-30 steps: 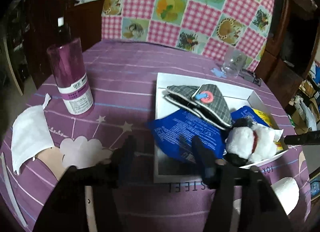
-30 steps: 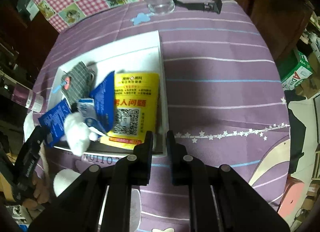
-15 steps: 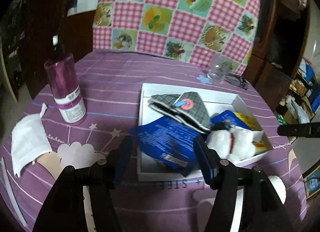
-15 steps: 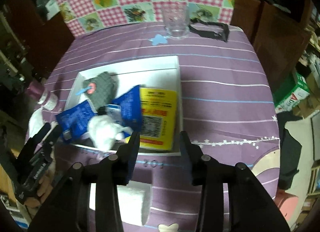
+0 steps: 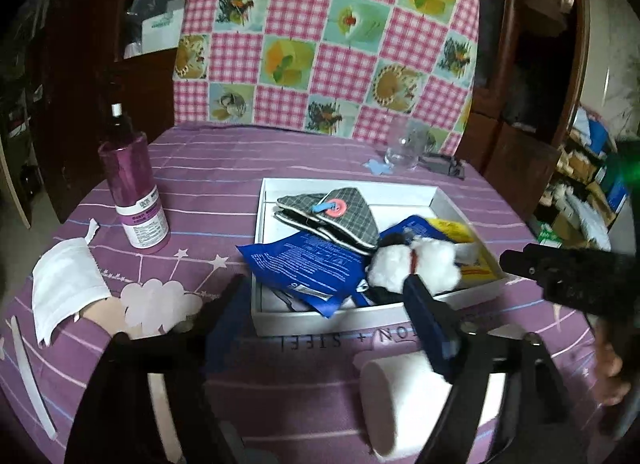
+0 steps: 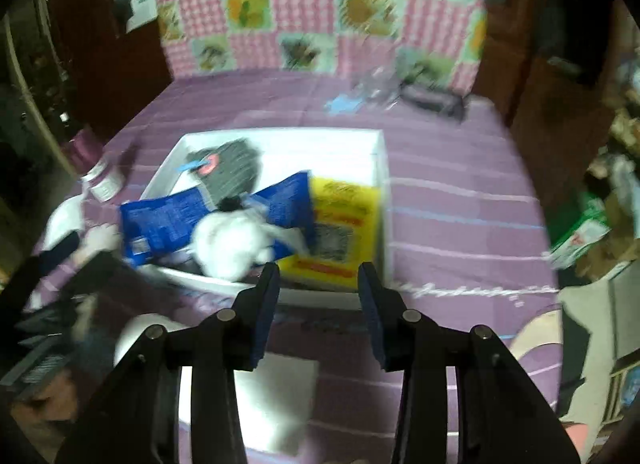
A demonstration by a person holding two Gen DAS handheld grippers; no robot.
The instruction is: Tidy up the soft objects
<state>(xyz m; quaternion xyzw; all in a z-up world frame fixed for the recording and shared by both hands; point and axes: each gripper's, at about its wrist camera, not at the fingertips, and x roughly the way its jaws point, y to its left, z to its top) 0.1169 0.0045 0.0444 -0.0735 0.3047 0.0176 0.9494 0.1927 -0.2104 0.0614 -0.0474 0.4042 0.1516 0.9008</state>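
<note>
In the left wrist view, the left gripper (image 5: pixel 324 296) is hanging over the near edge of the purple tablecloth (image 5: pixel 224 167) with its jaws standing wide apart and nothing between them; they have just been opening further. Beyond it the white box (image 5: pixel 320 320) is holding the soft things: a grey checked pouch (image 5: pixel 344 215) at the back, a blue packet (image 5: pixel 308 264) spilling over the left wall, a white plush toy (image 5: pixel 416 268) against the near right, and a yellow packet (image 5: pixel 456 227) peeking out behind it. A white roll (image 5: pixel 400 392) is lying on the cloth just in front of the box, outside it, and a folded white cloth (image 5: pixel 64 288) is sitting well to the left near the purple bottle (image 5: pixel 134 191). In the blurred right wrist view, the right gripper (image 6: pixel 318 276) is hovering at the box's near wall, jaws parted and empty, having just been opening too. The box is looking full, so the step in hand seems to be choosing the next loose piece; I judge the roll the likely pick, calling for a gripper to be coming down over it with jaws wide enough to span its soft body.
</note>
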